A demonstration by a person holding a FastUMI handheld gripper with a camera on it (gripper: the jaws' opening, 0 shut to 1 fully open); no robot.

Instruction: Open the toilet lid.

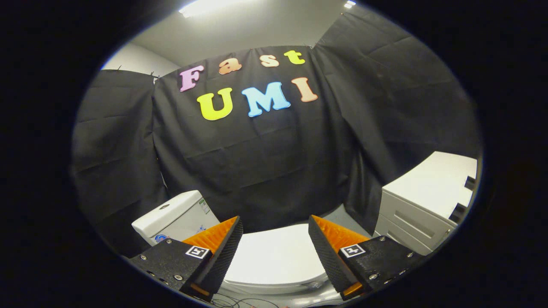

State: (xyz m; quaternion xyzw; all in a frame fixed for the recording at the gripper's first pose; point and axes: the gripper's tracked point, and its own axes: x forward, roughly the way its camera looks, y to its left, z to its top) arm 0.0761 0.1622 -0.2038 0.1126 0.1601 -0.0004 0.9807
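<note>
So the gripper hangs above the closed toilet lid, fingers wide apart, gripping nothing. Risk: smooth lid edge could slip off the fingers and slam.

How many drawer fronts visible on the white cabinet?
2 that I can make out, stacked on the front of the white cabinet beyond the gripper, which is open over the closed toilet lid: upper drawer, lower drawer. More may sit below, hidden.
</note>
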